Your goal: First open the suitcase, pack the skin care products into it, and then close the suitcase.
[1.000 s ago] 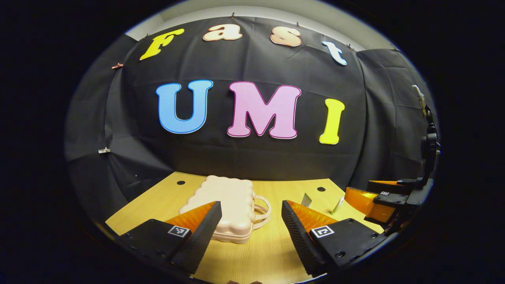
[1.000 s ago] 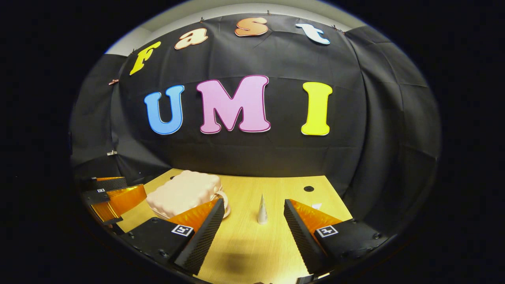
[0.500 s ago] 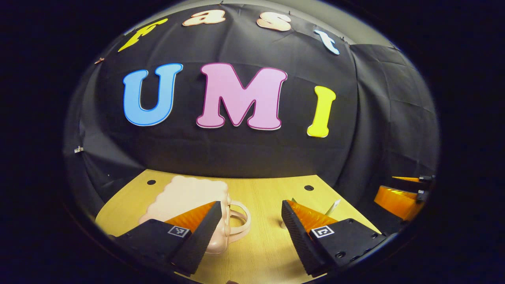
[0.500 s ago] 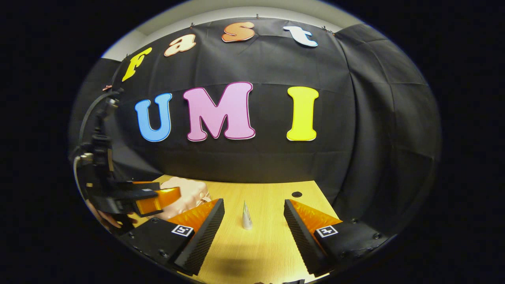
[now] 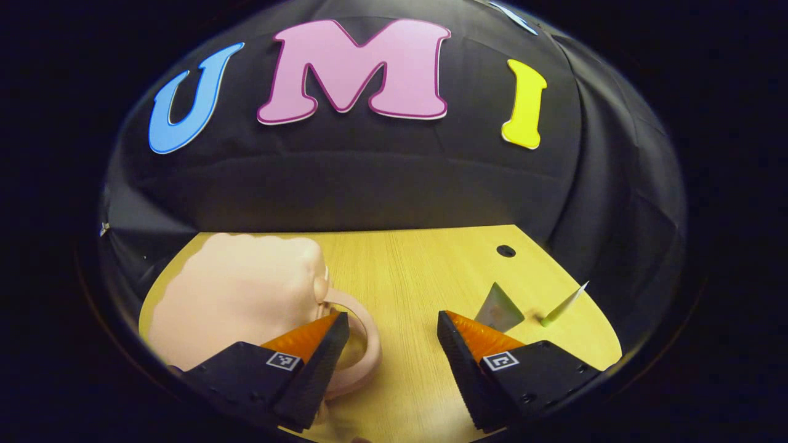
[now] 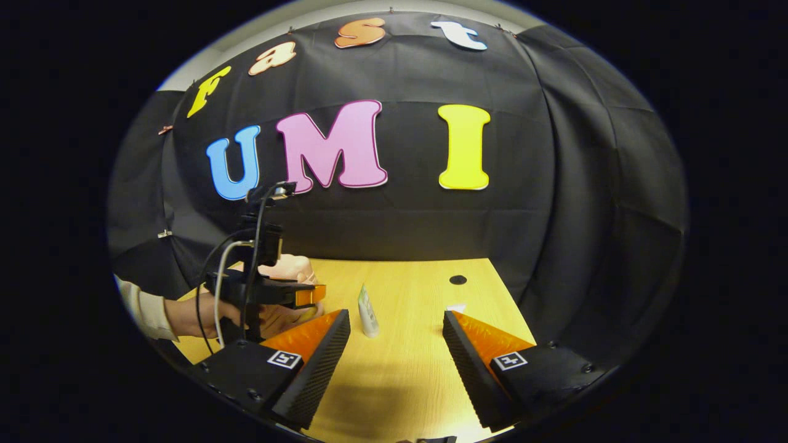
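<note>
A closed pale pink suitcase (image 5: 237, 292) with a loop handle (image 5: 360, 344) lies on the wooden table (image 5: 418, 264) at the left in the left gripper view. My left gripper (image 5: 391, 335) is open just over the handle, with the handle by its left finger. Two skin care tubes stand to the right: a grey-white one (image 5: 500, 306) and a slim one with a green cap (image 5: 563, 304). In the right gripper view my right gripper (image 6: 394, 335) is open above bare table, with one tube (image 6: 367, 311) standing ahead of it. The left gripper (image 6: 295, 296) and a hand (image 6: 203, 314) show over the suitcase (image 6: 288, 267).
The black cloth wall closes the table's far side and right side. A round hole (image 5: 505, 250) marks the tabletop at the far right. A light sleeve (image 6: 143, 307) reaches in from the left in the right gripper view.
My left gripper has moved forward and down toward the suitcase handle, so the suitcase looms larger. In the right gripper view the left gripper has travelled rightward over the suitcase. Both grippers stay open.
</note>
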Demonstrator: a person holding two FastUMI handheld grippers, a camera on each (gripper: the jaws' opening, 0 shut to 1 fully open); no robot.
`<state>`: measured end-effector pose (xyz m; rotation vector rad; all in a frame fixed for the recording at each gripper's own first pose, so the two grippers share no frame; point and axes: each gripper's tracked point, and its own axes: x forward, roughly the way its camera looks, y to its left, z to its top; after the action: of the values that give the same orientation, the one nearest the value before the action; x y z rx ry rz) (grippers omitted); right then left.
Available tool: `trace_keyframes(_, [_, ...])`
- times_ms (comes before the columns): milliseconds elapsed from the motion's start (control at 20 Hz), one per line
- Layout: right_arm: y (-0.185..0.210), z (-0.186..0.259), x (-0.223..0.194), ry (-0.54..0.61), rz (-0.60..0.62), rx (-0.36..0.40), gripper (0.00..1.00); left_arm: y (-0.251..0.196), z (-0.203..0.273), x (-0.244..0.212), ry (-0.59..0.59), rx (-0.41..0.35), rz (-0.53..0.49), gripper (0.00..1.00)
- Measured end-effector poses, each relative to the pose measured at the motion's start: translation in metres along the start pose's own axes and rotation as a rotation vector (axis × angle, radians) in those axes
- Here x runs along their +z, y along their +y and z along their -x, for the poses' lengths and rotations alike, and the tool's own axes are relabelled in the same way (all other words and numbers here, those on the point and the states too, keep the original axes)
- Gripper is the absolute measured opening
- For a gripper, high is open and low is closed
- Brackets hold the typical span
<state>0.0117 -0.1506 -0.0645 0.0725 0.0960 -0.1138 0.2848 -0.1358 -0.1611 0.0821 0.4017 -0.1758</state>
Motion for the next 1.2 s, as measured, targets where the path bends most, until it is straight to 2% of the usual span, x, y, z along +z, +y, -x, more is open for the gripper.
trace_keyframes(100, [-0.006,-0.002,-0.011,0.027,-0.015,-0.001,0.96,0.003,-0.02,-0.016,0.064,0.037,0.0,0.86])
trace_keyframes(150, [-0.008,-0.003,-0.017,0.038,-0.018,-0.001,0.97,0.004,-0.028,-0.023,0.096,0.054,-0.001,0.78])
trace_keyframes(350, [-0.01,-0.005,-0.029,0.07,-0.033,0.007,0.98,0.02,-0.049,-0.048,0.19,0.144,-0.023,0.7])
trace_keyframes(400, [-0.008,-0.006,-0.03,0.074,-0.035,0.013,0.98,0.026,-0.052,-0.052,0.203,0.162,-0.029,0.63])
trace_keyframes(450, [-0.005,-0.006,-0.031,0.076,-0.033,0.02,0.98,0.032,-0.052,-0.054,0.213,0.181,-0.036,0.47])
trace_keyframes(500, [-0.003,-0.007,-0.031,0.077,-0.029,0.027,0.98,0.033,-0.051,-0.055,0.22,0.172,-0.036,0.46])
trace_keyframes(550, [-0.001,-0.008,-0.032,0.078,-0.025,0.036,0.98,0.03,-0.049,-0.051,0.213,0.151,-0.036,0.26])
trace_keyframes(650, [0.004,-0.009,-0.032,0.083,-0.021,0.053,0.98,0.025,-0.045,-0.038,0.179,0.119,-0.053,0.18])
trace_keyframes(750, [0.009,-0.012,-0.032,0.087,-0.023,0.065,0.98,0.025,-0.031,-0.015,0.145,0.108,-0.05,0.13])
trace_keyframes(950, [0.017,-0.015,-0.029,0.081,-0.017,0.088,0.98,0.045,0.016,0.051,0.063,0.072,0.046,0.12])
trace_keyframes(1200, [0.034,-0.019,-0.02,0.066,-0.006,0.116,0.98,0.152,0.094,0.145,-0.064,0.19,-0.025,0.12])
